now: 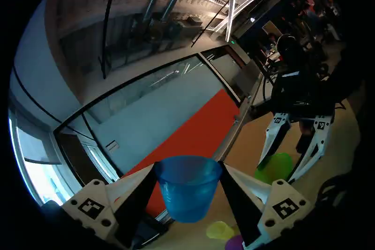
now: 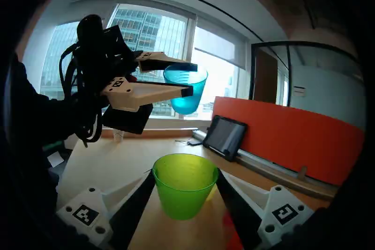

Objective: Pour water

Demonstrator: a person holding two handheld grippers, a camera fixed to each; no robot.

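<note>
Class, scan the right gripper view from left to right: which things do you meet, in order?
In order: small pale cup → blue cup → tablet → orange partition. The green cup is left out: it sits directly below the blue cup.

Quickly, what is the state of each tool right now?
Left tool: closed, holding the blue cup.
Right tool: closed, holding the green cup.
</note>
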